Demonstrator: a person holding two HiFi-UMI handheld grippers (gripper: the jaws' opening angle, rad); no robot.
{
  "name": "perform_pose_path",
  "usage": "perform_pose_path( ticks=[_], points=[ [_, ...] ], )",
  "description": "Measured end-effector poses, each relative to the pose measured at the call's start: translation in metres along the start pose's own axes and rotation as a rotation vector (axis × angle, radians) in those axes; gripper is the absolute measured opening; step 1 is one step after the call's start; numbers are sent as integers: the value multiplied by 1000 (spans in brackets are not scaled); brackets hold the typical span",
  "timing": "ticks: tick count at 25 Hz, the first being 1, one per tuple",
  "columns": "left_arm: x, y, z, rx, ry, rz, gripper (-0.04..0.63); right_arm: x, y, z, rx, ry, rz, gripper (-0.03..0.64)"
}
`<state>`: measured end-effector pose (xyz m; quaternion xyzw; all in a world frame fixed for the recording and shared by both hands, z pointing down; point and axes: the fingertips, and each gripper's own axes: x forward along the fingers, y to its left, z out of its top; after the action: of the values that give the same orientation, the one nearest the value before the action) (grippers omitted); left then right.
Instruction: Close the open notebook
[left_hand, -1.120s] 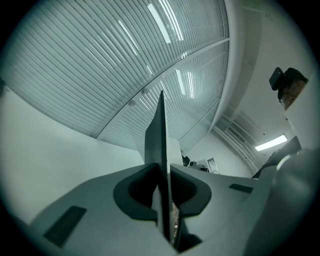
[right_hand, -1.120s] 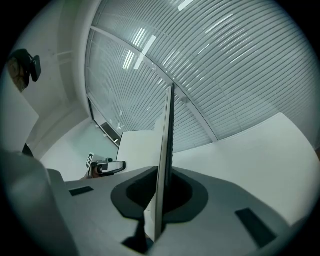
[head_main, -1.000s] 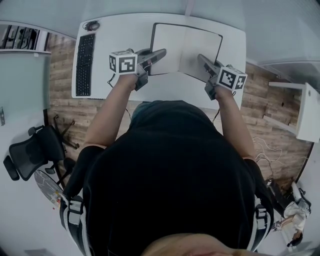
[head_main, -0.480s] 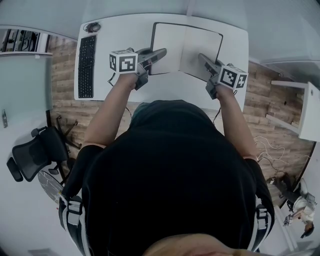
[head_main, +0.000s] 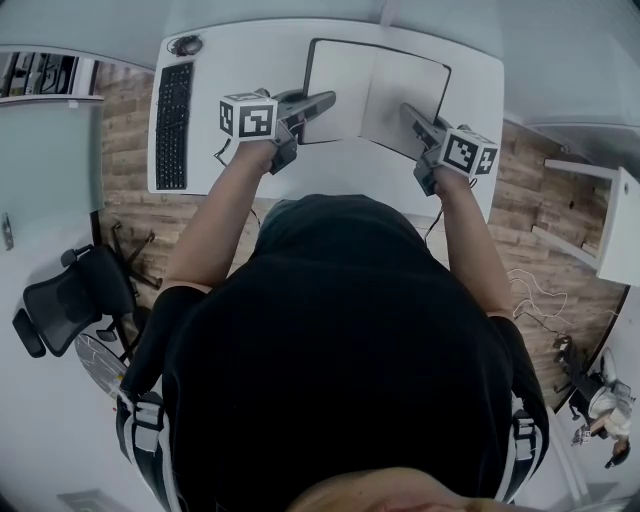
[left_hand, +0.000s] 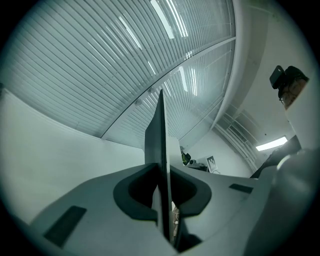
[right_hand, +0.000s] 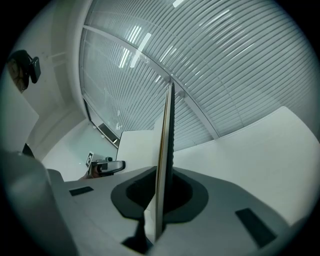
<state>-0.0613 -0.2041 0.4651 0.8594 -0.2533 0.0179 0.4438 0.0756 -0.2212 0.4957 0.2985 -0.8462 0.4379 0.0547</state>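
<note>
The open notebook (head_main: 378, 88), with white pages and a dark cover, is over the white desk (head_main: 250, 60) in the head view. My left gripper (head_main: 327, 100) is shut on its left cover near the lower left corner. My right gripper (head_main: 406, 110) is shut on the right half near the lower edge. In the left gripper view the dark cover (left_hand: 160, 135) stands edge-on, pinched in my left gripper (left_hand: 163, 200). The right gripper view shows cover and pages (right_hand: 167, 130) edge-on, clamped in my right gripper (right_hand: 159, 200).
A black keyboard (head_main: 172, 125) lies along the desk's left side with a small dark device (head_main: 185, 45) above it. A black office chair (head_main: 62, 300) stands on the wooden floor at left. White furniture (head_main: 615, 225) is at right. The left gripper (right_hand: 107, 166) shows in the right gripper view.
The whole head view has shifted slightly up and right. Both grippers keep the same hold on the notebook, which stays open about as wide.
</note>
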Motion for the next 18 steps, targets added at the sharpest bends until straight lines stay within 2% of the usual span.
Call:
perform_pose_path(
  ticks=[18],
  points=[
    [20, 42, -27, -40, 65, 48, 51, 21, -34, -32, 70, 47, -36, 61]
  ],
)
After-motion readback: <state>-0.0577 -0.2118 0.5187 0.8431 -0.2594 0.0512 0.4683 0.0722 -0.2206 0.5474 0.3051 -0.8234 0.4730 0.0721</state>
